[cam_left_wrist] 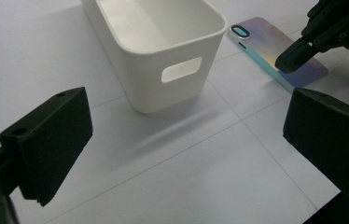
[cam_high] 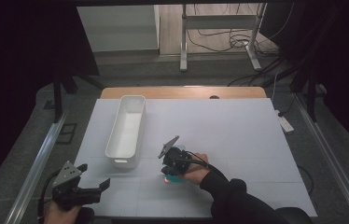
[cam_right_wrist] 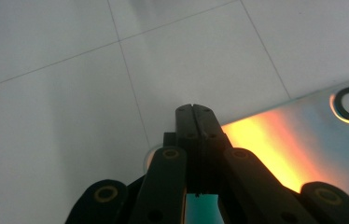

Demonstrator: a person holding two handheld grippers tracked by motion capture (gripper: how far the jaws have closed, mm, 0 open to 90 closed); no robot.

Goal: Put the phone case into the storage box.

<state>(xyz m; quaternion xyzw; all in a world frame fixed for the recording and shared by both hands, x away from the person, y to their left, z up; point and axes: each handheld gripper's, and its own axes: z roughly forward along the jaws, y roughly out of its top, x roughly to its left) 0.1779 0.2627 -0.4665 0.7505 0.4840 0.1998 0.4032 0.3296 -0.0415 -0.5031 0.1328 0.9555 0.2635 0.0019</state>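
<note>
An iridescent phone case (cam_high: 176, 180) (cam_left_wrist: 268, 44) (cam_right_wrist: 303, 140) lies flat on the white table, back up, its camera cut-out towards the bin. My right gripper (cam_high: 167, 175) (cam_left_wrist: 287, 61) (cam_right_wrist: 194, 112) points down at the case's near edge, jaws pressed together, tips on or just over that edge. Nothing shows between its tips. An orange glow reflects off the case beside them. My left gripper (cam_high: 94, 187) (cam_left_wrist: 186, 154) rests at the table's front left corner, jaws wide apart and empty, aimed at the bin.
A long white bin (cam_high: 116, 161) (cam_left_wrist: 163, 88) with a handle slot stands empty left of centre, close to the case. The white table surface (cam_high: 238, 135) stretches to the right and back. Desk legs and cables lie on the floor beyond.
</note>
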